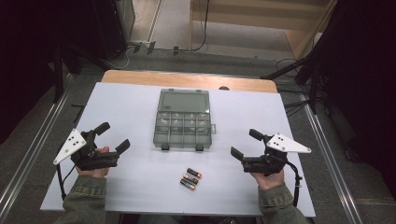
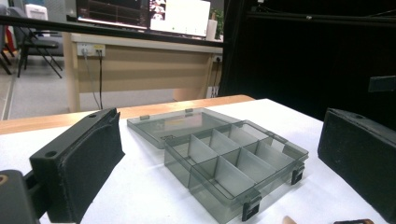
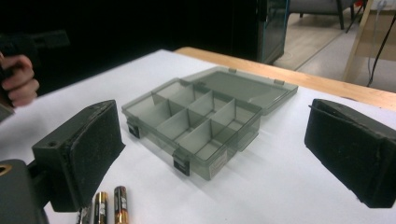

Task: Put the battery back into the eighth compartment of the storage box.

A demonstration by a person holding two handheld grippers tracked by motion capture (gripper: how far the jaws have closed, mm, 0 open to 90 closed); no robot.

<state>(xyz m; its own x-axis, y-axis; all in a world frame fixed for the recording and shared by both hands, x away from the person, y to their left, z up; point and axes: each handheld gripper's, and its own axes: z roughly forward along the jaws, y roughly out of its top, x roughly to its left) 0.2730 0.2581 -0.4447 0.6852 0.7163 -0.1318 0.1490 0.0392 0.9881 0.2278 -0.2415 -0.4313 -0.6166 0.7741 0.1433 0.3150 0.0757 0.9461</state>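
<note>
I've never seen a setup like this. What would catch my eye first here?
Probably the smoky see-through plastic box in the middle of the white table, its lid folded open and flat behind it and its small compartments empty. Just in front of it lie three batteries side by side. On either side a person holds a black tool with two padded jaws spread wide apart: the left gripper and the right gripper.

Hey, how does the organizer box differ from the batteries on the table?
The organizer box is smoky see-through plastic, while the batteries are black with copper-coloured ends. The box is one large item with its lid open and compartments empty; the batteries are three small cylinders lying side by side. Both rest on the white table, untouched.
</note>
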